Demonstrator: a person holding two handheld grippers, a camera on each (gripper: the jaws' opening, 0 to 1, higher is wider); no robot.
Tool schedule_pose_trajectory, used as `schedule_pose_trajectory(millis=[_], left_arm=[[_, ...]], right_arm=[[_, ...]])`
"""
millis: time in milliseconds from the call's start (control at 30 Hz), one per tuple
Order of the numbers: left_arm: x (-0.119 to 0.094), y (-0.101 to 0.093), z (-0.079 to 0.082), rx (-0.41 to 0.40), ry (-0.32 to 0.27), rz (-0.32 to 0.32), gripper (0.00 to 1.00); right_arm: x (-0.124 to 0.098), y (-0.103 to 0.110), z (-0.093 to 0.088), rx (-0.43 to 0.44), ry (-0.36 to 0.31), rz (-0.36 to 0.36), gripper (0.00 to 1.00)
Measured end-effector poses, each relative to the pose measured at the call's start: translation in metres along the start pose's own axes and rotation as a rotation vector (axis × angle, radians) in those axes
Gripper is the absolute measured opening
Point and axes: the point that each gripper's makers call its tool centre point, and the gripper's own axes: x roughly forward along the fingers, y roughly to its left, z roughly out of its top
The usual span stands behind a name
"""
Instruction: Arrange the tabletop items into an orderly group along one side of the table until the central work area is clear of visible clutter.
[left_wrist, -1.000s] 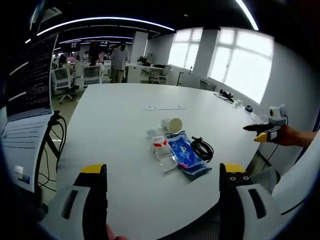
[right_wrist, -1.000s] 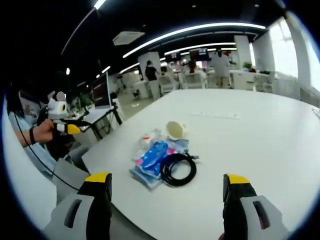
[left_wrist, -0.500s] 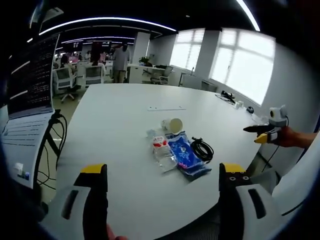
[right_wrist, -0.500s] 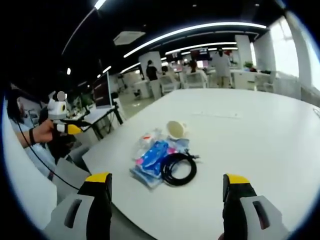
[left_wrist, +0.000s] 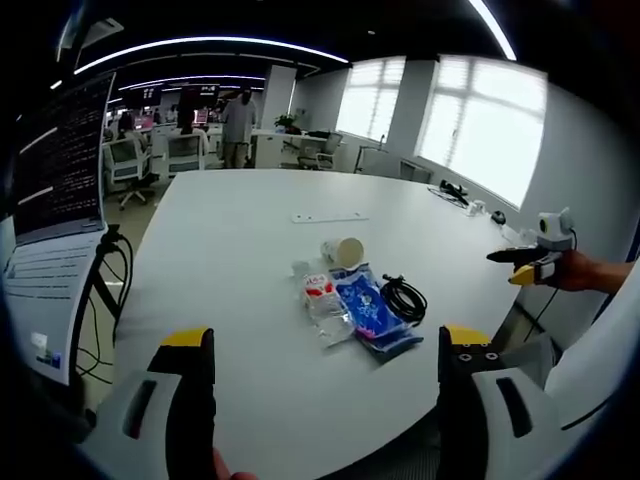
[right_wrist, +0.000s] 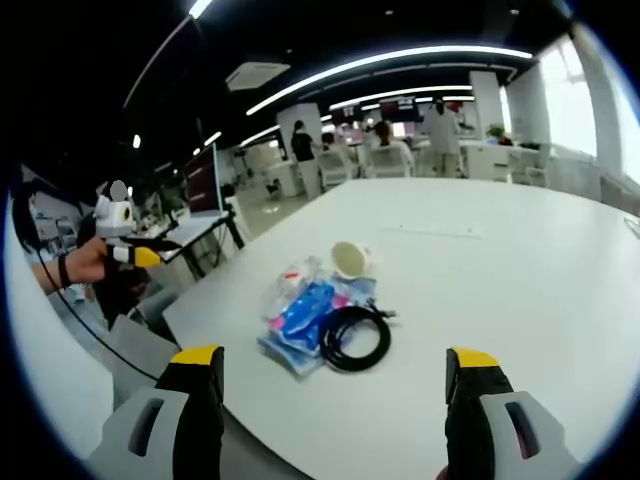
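Left gripper (left_wrist: 314, 372) and right gripper (right_wrist: 335, 385): jaws wide apart, empty, off the table (left_wrist: 220, 250) | cup (left_wrist: 346, 250), packets (left_wrist: 372, 312), cable (left_wrist: 405, 298) clustered near the front edge | best approach: lift the cup first, then slide the packets sideways.

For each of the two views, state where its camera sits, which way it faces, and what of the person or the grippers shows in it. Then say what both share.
Left gripper view: rides on the left gripper, open, facing across the white table toward bright windows; the right gripper in a hand enters at right.
Right gripper view: rides on the right gripper, open, facing across the table toward the office; the left gripper in a hand enters at left.
Shared: the paper cup, blue packet, clear packet and black cable coil.
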Motion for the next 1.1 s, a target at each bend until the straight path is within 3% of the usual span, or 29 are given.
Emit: schedule_pose_trajectory(millis=[300,1100], left_arm=[[0.0027,-0.005,0.007,0.014,-0.004,-0.017,0.94],[0.0075,-0.002,0.0042,0.016,0.016,-0.028,0.93]], right_arm=[[-0.0015,0.0001,0.0022,-0.001,-0.008,-0.007,0.94],[-0.0046,-0.0012,-0.0017,0.011,-0.004,-0.018,0.94]])
